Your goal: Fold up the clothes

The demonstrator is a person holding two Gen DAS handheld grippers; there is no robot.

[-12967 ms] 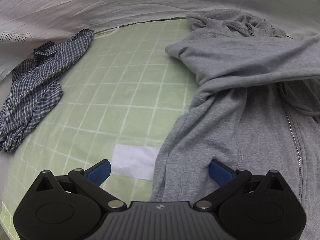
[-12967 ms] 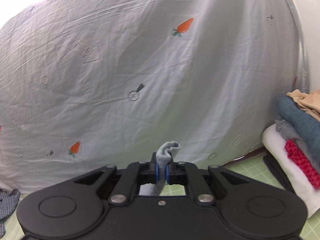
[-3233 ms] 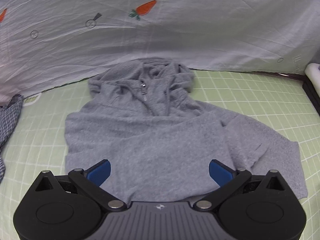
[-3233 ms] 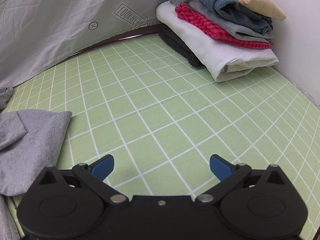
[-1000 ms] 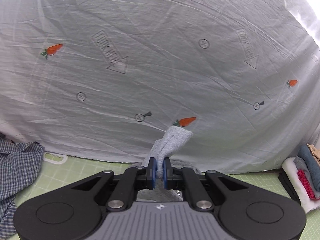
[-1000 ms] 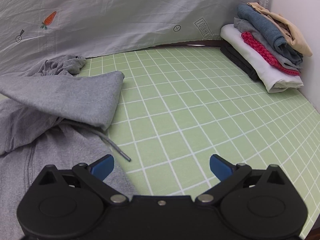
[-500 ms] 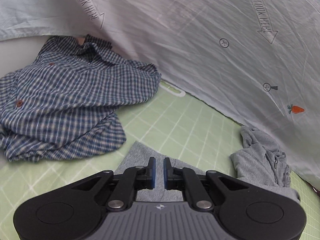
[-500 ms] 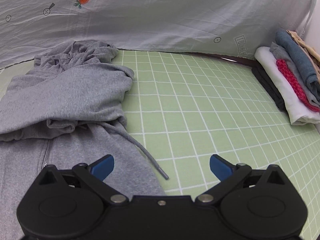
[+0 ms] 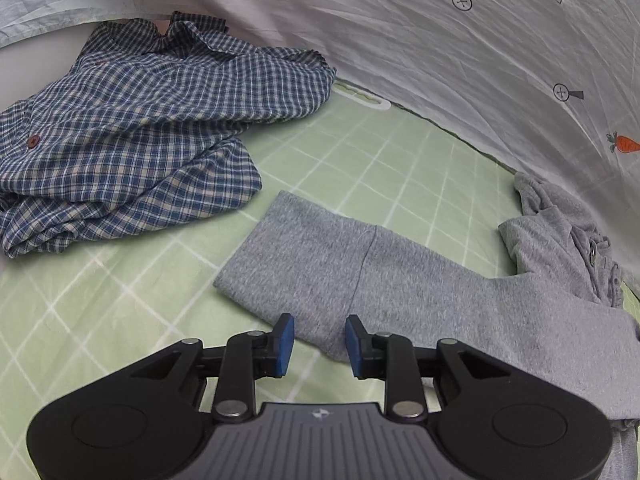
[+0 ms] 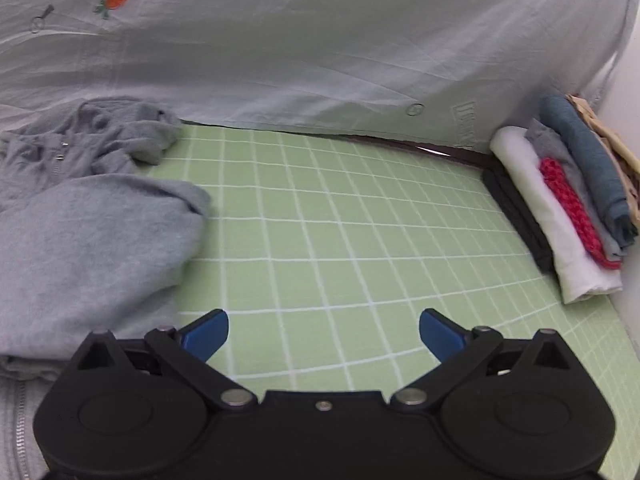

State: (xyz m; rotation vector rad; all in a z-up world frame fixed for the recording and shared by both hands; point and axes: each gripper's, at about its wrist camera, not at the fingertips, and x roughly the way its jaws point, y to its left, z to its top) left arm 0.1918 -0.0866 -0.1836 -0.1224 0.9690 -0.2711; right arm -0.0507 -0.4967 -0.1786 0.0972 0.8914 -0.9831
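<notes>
1. Over the green grid mat [image 9: 100, 300], the left gripper [image 9: 318, 340] hovers with its pads partly spread above the grey hoodie's [image 9: 360, 272] sleeve, pinching nothing.
2. Only the left view shows the plaid shirt [image 9: 128, 128] near the mat's far-left edge.
3. Only the right view shows the right gripper [image 10: 324, 330] spread wide over bare mat, with folded clothes [image 10: 560, 216] stacked at the right edge.

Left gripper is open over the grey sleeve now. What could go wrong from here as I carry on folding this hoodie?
1. The plaid blue button shirt lies bunched close to the grey hoodie sleeve; a sweep by the left gripper may snag it.
2. The hoodie's bunched grey hood could leave the fold lumpy.
3. The stack of folded clothes sits at the green grid mat edge; a wide right gripper swing might topple it.
</notes>
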